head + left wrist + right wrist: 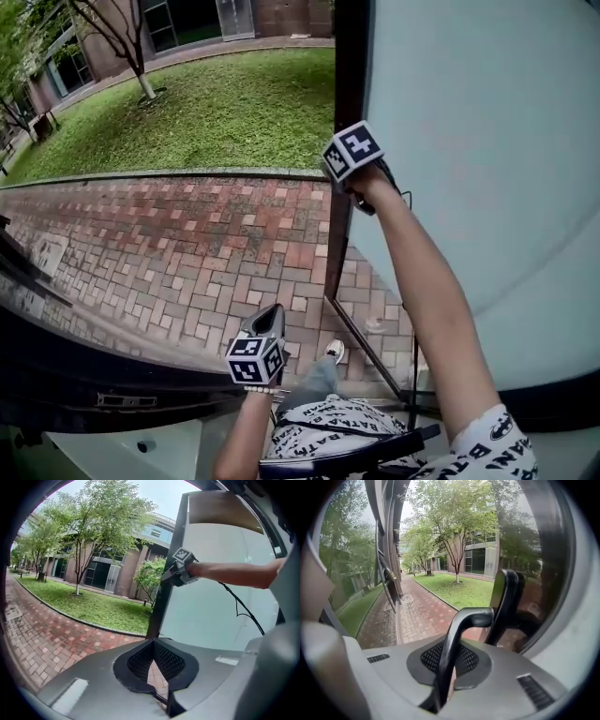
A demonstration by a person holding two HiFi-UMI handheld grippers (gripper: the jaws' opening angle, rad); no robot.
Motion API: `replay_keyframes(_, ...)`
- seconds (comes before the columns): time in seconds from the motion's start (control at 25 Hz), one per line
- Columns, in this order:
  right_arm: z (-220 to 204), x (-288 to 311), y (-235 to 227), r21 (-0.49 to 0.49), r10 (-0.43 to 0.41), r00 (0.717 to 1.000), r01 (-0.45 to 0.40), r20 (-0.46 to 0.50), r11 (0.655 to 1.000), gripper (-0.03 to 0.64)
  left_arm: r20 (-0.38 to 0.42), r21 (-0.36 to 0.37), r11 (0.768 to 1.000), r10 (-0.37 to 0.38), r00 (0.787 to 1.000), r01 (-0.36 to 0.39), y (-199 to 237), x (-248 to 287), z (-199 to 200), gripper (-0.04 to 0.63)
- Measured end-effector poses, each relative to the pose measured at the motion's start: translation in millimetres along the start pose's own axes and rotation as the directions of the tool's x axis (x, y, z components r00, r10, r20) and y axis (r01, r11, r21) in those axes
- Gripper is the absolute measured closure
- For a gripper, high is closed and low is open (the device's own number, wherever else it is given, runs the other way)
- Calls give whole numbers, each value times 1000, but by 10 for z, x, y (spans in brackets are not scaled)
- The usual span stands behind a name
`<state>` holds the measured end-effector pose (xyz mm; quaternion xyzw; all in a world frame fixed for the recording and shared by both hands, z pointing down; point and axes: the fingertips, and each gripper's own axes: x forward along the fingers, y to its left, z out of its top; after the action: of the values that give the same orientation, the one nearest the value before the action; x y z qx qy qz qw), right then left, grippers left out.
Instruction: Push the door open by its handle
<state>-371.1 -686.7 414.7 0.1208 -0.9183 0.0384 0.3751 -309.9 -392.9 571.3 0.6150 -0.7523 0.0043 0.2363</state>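
At the free edge of the door [469, 141], your right gripper [358, 167] was pinching the handle [451, 644] — its lever ran straight ahead between the jaws; the door stood open; your left gripper [265, 328] hung low — pressed together, empty.

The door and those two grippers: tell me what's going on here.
A person holds a hand-held gripper in each hand at a frosted glass door. The right hand-held gripper, at the end of an outstretched arm, is clamped on the dark door handle at the door's edge. The left hand-held gripper hangs low near the person's body, shut and empty. The door appears to be swung open onto a brick path, with a lawn beyond.
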Motion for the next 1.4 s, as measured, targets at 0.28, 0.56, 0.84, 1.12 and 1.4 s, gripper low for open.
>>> replay_keyframes(0.28, -116, -97, -1043, 83, -105, 994, 104, 6, 991, 604, -16, -32, 998, 50, 999, -51, 221, 375, 63, 611)
replay_keyframes(0.56, -289, -292, -1890, 180, -175, 985, 173, -5, 968, 604, -31, -5, 999, -44, 999, 44, -64, 1102, 392, 611)
replay_keyframes(0.84, -562, -545, -2792, 273, -275, 961, 270, -17, 923, 604, -145, -7, 997, -81, 986, 81, -292, 2018, 625, 609)
replay_keyframes(1.12, -860, -768, -3447, 348, -355, 933, 350, -52, 870, 604, -189, -27, 988, -153, 970, 150, -510, 2621, 922, 609)
replay_keyframes(1.4, -1110, -1123, -3841, 325, -415, 904, 425, -103, 845, 604, -217, -56, 984, -178, 960, 169, -599, 2692, 804, 607)
